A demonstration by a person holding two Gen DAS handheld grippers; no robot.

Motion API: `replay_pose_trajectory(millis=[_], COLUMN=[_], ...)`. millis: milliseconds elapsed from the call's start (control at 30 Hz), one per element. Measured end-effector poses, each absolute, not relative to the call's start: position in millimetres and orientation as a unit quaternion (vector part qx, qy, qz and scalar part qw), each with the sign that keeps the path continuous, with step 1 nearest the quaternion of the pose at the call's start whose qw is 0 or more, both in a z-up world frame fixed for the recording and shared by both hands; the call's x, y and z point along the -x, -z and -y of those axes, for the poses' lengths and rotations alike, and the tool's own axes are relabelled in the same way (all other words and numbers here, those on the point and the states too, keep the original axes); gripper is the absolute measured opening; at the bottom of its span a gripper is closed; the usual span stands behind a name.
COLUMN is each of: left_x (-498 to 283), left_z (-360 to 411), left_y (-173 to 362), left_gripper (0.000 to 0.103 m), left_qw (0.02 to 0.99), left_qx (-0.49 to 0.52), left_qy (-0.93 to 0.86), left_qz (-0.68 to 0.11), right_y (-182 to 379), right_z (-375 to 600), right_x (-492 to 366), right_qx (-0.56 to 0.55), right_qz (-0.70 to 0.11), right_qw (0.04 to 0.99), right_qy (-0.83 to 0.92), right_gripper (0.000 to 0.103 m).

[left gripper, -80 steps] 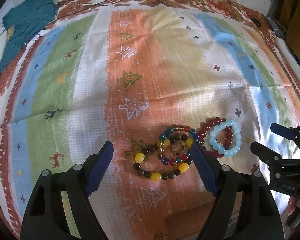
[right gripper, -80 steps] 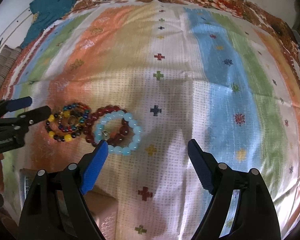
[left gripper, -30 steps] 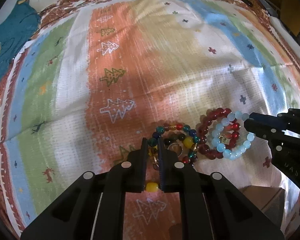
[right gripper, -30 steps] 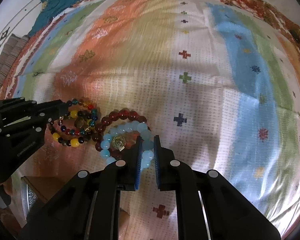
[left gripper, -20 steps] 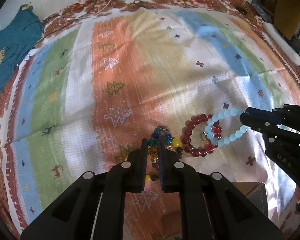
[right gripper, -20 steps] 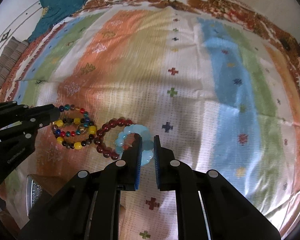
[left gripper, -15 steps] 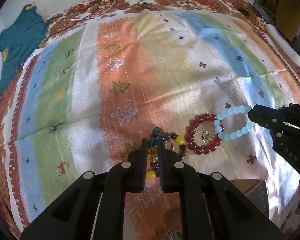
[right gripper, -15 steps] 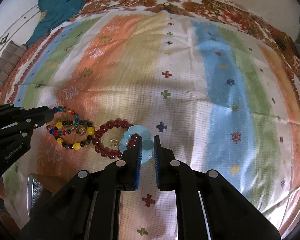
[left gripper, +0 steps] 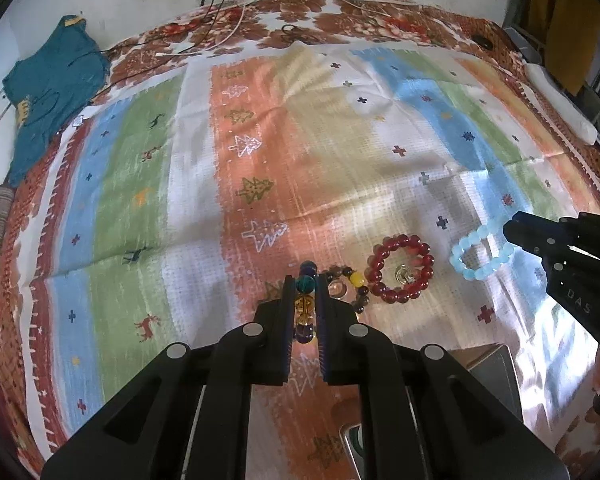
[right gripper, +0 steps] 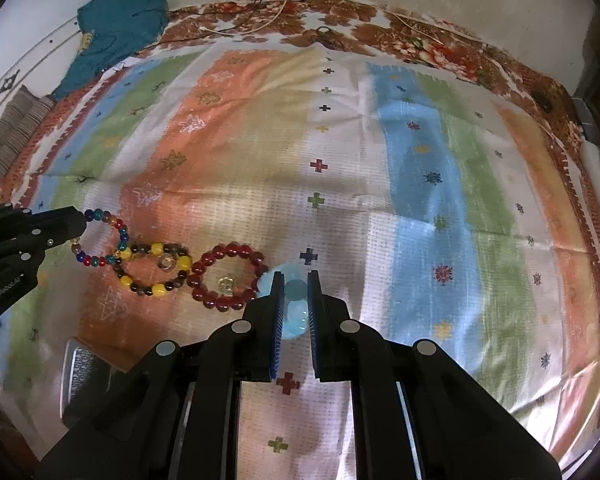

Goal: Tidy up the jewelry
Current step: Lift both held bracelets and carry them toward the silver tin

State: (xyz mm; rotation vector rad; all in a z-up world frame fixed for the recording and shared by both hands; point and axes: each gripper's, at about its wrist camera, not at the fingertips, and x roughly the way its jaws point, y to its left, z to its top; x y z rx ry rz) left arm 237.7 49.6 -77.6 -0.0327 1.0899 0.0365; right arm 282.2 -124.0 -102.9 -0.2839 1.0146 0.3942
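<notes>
My left gripper point(left gripper: 305, 280) is shut on a multicolour bead bracelet point(right gripper: 104, 236), held just above the striped cloth; it also shows from the side in the right wrist view point(right gripper: 80, 220). My right gripper point(right gripper: 296, 280) is shut on a light blue bead bracelet point(left gripper: 480, 254), lifted to the right of the pile; it also shows in the left wrist view point(left gripper: 508, 232). A dark red bead bracelet point(left gripper: 402, 274) with a gold ring point(right gripper: 226, 282) inside lies flat on the cloth. A yellow and brown bead bracelet point(right gripper: 156, 274) with a ring point(right gripper: 166, 262) inside lies next to it.
A box with a metal edge point(right gripper: 86, 376) sits at the near edge below the bracelets, and also shows in the left wrist view point(left gripper: 488, 376). A teal garment point(left gripper: 48, 92) lies at the far left corner. Cables point(left gripper: 220, 36) run along the far edge by the wall.
Both grippers closed on bracelets and pulled them apart: the multicolour one left, the light blue one right. The red and yellow-brown bracelets now lie uncovered between them.
</notes>
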Motion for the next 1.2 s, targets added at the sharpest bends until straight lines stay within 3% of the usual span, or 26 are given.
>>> replay_pose_trajectory(millis=[1200], left_x=[-168], left_z=[-27], left_y=[13], left_gripper=[0.009], left_qw=[0.891], left_qx=[0.043], left_qy=[0.029], left_qz=[-0.450], right_y=[46], right_z=[126], right_x=[-223], right_qx=[0.092], right_qz=[-0.409], right_qw=[0.875], right_qy=[-0.241], right_gripper=[0.012])
